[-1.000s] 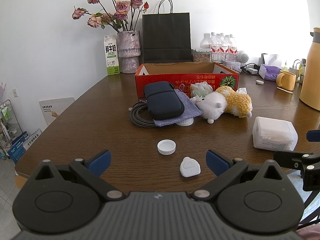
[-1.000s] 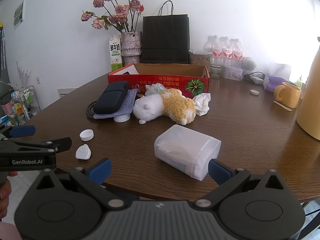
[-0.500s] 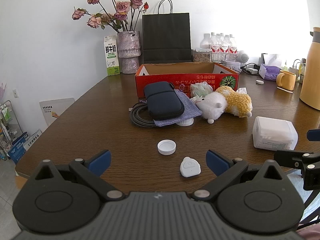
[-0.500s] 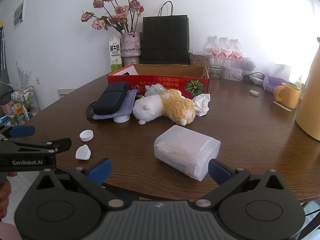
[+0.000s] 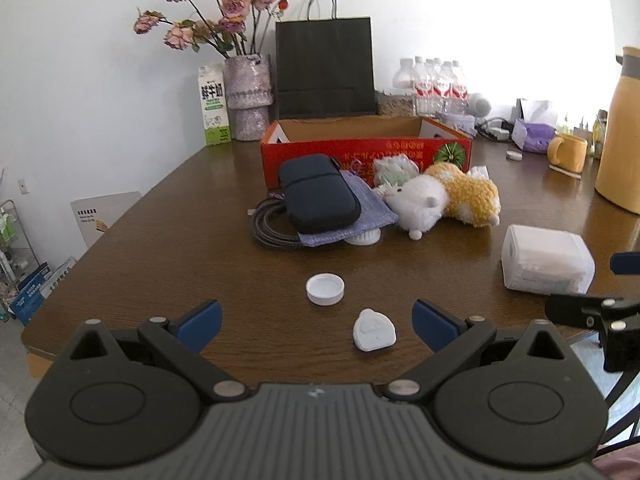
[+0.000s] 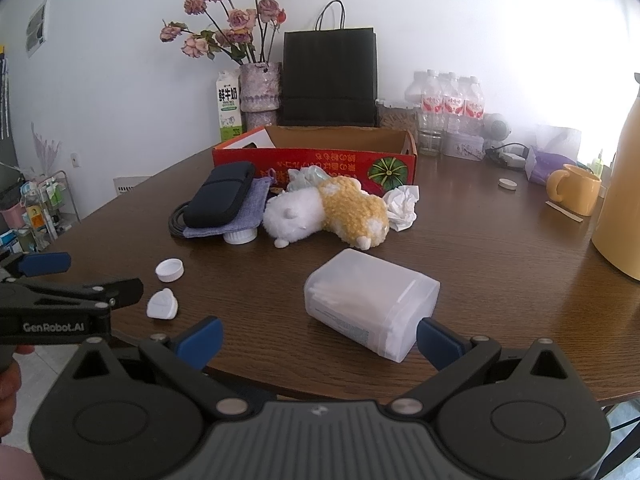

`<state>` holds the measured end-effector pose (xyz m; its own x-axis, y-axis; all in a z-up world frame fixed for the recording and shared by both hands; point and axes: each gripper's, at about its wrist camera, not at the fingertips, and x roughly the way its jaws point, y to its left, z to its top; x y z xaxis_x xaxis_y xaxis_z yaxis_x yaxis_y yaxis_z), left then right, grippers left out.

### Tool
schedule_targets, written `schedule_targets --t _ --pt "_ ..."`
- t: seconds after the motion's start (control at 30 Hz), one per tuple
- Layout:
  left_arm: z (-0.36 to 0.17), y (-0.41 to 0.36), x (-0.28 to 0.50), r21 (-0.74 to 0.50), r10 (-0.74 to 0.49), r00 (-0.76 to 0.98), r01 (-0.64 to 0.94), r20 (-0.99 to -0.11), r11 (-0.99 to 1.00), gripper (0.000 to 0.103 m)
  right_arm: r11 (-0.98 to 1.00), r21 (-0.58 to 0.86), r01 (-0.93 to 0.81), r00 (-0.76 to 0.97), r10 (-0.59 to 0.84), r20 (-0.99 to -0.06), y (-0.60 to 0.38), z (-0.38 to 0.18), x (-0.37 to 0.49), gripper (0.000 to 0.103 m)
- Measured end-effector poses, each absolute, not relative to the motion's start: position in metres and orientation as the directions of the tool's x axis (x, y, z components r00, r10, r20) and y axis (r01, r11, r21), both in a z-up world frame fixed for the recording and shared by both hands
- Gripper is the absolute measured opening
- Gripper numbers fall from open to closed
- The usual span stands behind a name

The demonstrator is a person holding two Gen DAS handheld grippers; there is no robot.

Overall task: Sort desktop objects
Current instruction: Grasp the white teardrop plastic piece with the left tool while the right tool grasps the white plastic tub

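While both claws hang wide open w/ nothing held, left claw (image 5: 316,318) faces a white cap (image 5: 325,289) & small white piece (image 5: 374,330) near bench (image 5: 160,240) edge; right claw (image 6: 319,338) faces a clear plastic box (image 6: 370,302), plush toy (image 6: 324,210) beyond

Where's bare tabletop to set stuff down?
Free: the left side of the table, beside the coiled cable, and the stretch between the plastic box and the yellow mug. Crowded: in front of the red carton, around the plush toys.
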<state>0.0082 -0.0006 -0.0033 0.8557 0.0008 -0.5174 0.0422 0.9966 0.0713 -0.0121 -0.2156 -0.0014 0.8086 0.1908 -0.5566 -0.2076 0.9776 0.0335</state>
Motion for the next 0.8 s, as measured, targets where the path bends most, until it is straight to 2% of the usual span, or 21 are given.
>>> schedule_targets --t 0.27,0.37,0.43,0.57,0.63,0.67,0.8 --pt "-0.028 -0.011 0.028 0.094 0.003 0.823 0.062 -0.568 0.994 0.102 0.987 0.036 -0.157 0.782 0.147 -0.606 -0.223 -0.030 0.016 0.103" --pt "-0.031 -0.013 0.032 0.102 0.001 0.824 0.070 -0.567 0.992 0.096 0.989 0.038 -0.144 0.784 0.137 -0.606 -0.225 -0.036 0.023 0.103" --pt "-0.033 -0.015 0.033 0.103 -0.007 0.821 0.080 -0.571 0.992 0.084 0.990 0.040 -0.137 0.787 0.134 -0.603 -0.225 -0.038 0.027 0.103" --pt "-0.035 -0.015 0.035 0.091 -0.026 0.823 0.094 -0.567 0.991 0.071 0.990 0.037 -0.133 0.785 0.128 -0.606 -0.224 -0.043 0.035 0.103" --pt "-0.035 -0.015 0.035 0.082 -0.039 0.826 0.103 -0.563 0.991 0.057 0.991 0.027 -0.129 0.786 0.119 -0.607 -0.222 -0.046 0.039 0.103" --pt "-0.035 -0.014 0.035 0.075 -0.047 0.827 0.108 -0.561 0.991 0.054 0.992 0.022 -0.127 0.788 0.114 -0.606 -0.221 -0.046 0.041 0.103" --pt "-0.035 -0.015 0.036 0.068 -0.062 0.830 0.120 -0.555 0.990 0.031 0.993 0.011 -0.121 0.794 0.103 -0.598 -0.217 -0.049 0.048 0.103"
